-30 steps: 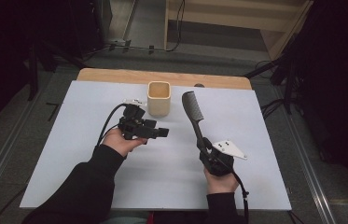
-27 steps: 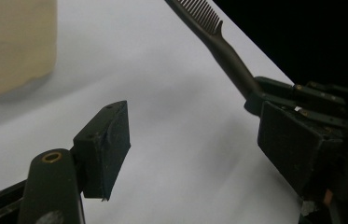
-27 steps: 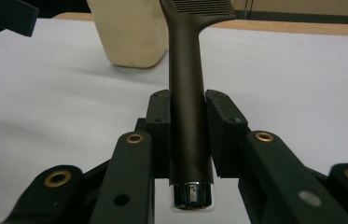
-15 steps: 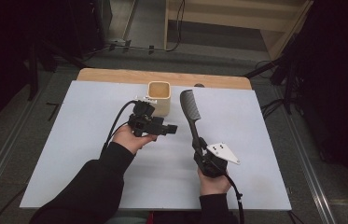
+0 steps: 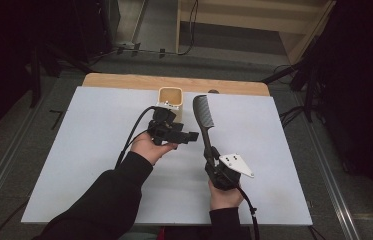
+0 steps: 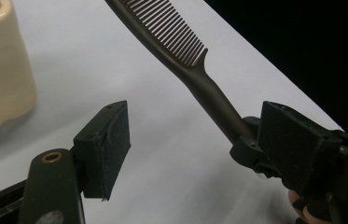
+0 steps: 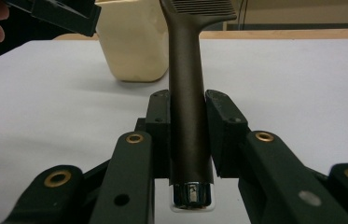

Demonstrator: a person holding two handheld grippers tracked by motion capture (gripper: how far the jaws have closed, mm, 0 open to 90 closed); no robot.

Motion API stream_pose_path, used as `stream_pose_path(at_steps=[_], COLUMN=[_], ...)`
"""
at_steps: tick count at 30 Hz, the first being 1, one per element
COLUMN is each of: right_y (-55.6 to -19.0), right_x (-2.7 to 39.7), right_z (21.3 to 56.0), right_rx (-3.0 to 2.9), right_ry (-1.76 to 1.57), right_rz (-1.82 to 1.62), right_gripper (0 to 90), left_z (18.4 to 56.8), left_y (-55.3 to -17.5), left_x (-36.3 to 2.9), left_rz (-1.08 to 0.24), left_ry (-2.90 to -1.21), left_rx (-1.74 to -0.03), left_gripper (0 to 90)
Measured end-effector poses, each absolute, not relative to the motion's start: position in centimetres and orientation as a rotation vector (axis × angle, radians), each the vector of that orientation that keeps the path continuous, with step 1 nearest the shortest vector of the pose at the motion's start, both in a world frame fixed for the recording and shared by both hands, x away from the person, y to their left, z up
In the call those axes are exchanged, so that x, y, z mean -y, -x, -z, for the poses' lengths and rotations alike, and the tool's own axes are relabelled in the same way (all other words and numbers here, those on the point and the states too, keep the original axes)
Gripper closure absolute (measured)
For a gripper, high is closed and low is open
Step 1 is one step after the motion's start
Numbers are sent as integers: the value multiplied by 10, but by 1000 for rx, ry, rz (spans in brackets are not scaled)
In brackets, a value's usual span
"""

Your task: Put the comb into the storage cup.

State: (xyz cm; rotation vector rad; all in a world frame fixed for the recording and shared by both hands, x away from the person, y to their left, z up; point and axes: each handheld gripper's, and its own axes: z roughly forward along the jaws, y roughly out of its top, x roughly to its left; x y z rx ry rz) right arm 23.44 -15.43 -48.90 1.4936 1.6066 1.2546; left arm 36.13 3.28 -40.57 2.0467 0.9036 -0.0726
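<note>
high view shows my right gripper (image 5: pixel 213 159) low on the bench (image 5: pixel 284 150), its jaws clamped on the handle of the dark comb (image 5: pixel 203 114), whose long axis runs away from me, toothed end far and leaning a little left, ending just beside the cream cup (image 5: pixel 170 97). right gripper view confirms the hold: both pads press the handle's flanks near its chrome-capped butt, and the shaft rises straight up the middle toward the cup (image 7: pixel 134 42). my left gripper (image 5: pixel 184 136) hovers to the left of the comb's shaft, between the cup and my right hand, jaws spread wide and holding nothing. in left gripper view the comb (image 6: pixel 195 74) crosses diagonally beyond my open pads, teeth upper left, handle running down to the right into the other gripper. the move ahead, i judge, turns on this: the shaft lies just to the right of my empty jaws and square across their opening, so my left hand is the nearer one for taking the neck below the teeth.
</note>
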Motion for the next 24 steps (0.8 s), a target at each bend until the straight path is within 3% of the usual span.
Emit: stream_pose_path(at_steps=[24], right_y=[-241], right_x=[148], right_z=[486], right_rx=[-1540], right_ry=[-1504], right_rz=[-1258], right_gripper=[702], left_z=[412], left_y=[-369], left_x=[-5], left_rz=[36], left_ry=[-1987], left_rx=[-1004], left_gripper=[304])
